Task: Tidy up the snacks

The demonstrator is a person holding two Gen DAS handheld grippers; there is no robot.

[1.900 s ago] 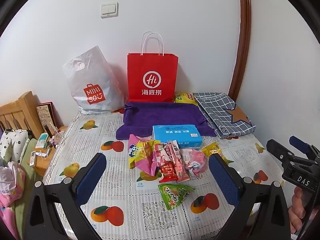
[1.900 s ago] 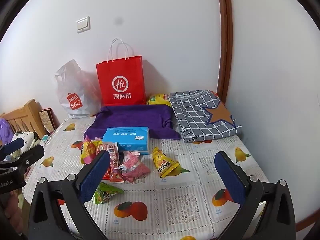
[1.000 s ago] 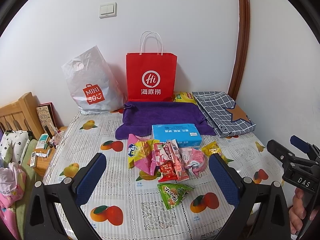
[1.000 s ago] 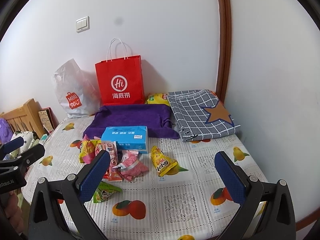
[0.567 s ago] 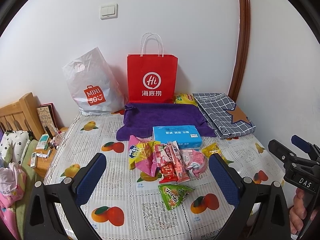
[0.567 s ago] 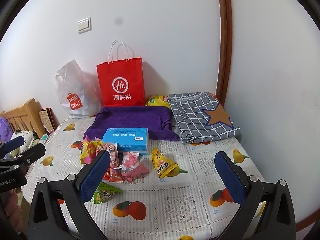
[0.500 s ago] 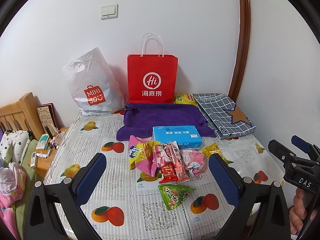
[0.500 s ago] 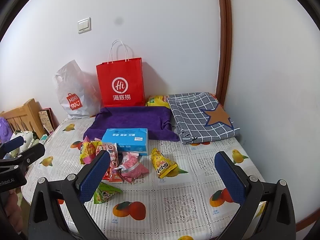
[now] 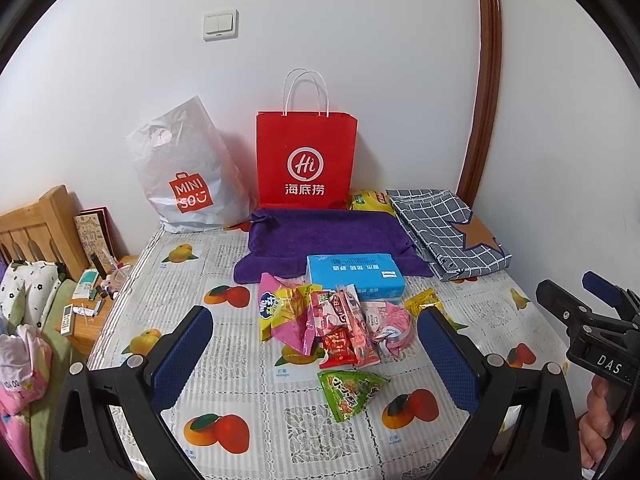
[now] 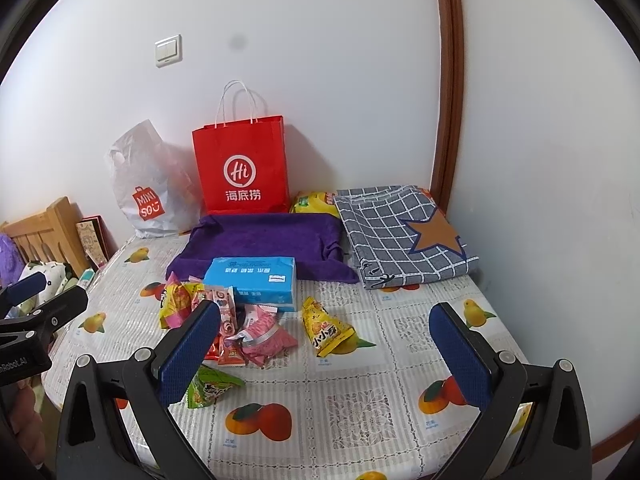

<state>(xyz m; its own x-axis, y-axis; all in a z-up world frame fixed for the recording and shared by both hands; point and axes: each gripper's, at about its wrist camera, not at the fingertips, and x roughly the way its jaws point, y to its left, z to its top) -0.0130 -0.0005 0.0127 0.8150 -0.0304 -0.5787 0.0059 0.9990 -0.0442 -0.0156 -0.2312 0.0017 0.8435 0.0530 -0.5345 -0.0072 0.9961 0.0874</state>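
A pile of snack packets [image 9: 336, 320] lies mid-table, in front of a blue tissue pack [image 9: 354, 276]. A green packet [image 9: 350, 390] lies nearest, and a yellow packet [image 10: 326, 328] lies to the right of the pile. A purple cloth tray [image 9: 328, 236] sits behind them. My left gripper [image 9: 320, 360] is open and empty, held above the table's near edge. My right gripper [image 10: 324, 360] is open and empty, held to the right of the left one. Each gripper shows at the edge of the other's view.
A red paper bag [image 9: 306, 160] and a white plastic Miniso bag [image 9: 188, 172] stand against the wall. A folded grey checked cloth [image 9: 448, 232] lies back right, with a yellow bag [image 9: 368, 200] beside it. A wooden bed frame and side table [image 9: 80, 312] are on the left.
Both grippers stay open and nearly still; the views shift only slightly. Nothing on the table has moved.
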